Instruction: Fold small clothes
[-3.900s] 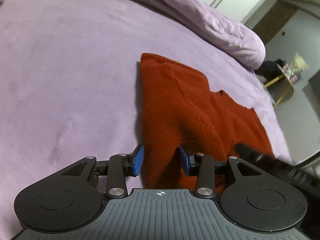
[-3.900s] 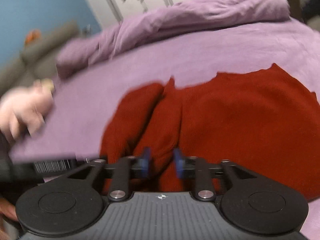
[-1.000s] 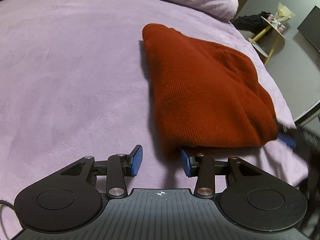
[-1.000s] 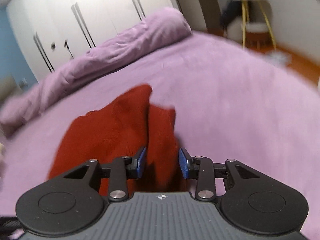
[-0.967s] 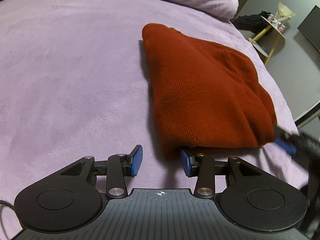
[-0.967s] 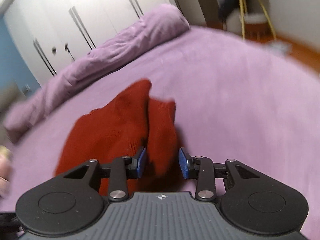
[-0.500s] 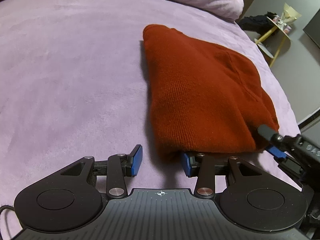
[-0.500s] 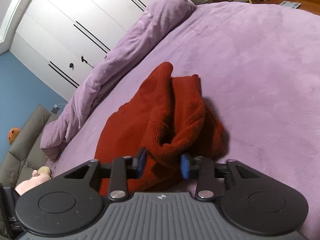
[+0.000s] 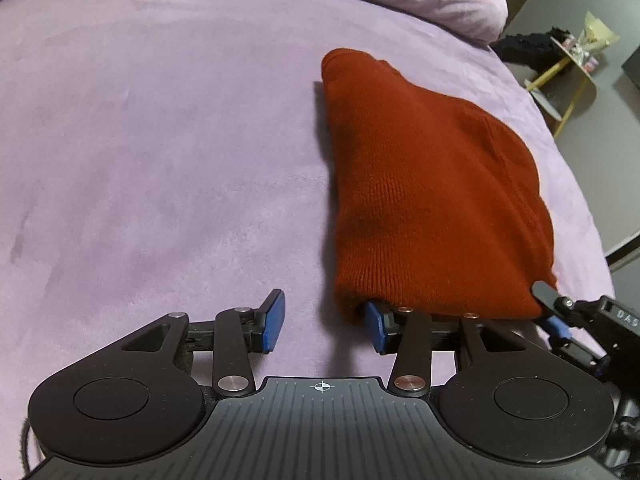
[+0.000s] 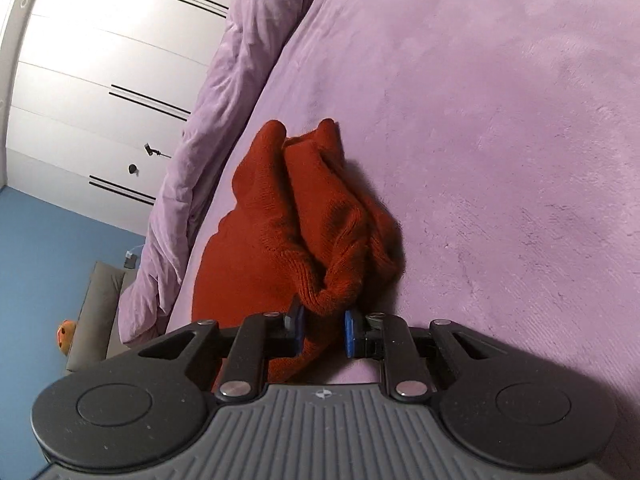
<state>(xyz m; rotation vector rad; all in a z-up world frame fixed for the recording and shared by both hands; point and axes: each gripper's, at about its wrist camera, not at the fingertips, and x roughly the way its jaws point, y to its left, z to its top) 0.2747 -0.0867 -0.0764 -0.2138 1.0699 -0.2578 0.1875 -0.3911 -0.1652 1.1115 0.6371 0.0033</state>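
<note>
We pinch the red knit sweater's (image 10: 304,216) bunched corner as our right gripper (image 10: 322,330) closes; our left gripper (image 9: 325,328) opens empty near the bed's (image 9: 160,140) edge. We should grip every layer.

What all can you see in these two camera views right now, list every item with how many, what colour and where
sweater: one, rust red, folded on the bed, near its right edge
bed cover: one, lilac, under everything
duvet: one, lilac, bunched along the far edge
wardrobe: one, white, behind the bed
side table: one, yellow legs, floor right of bed
left hand-held gripper: one, black with blue pads, jaws opening, nothing between them
right hand-held gripper: one, same colours, jaws closing on a sweater corner
</note>
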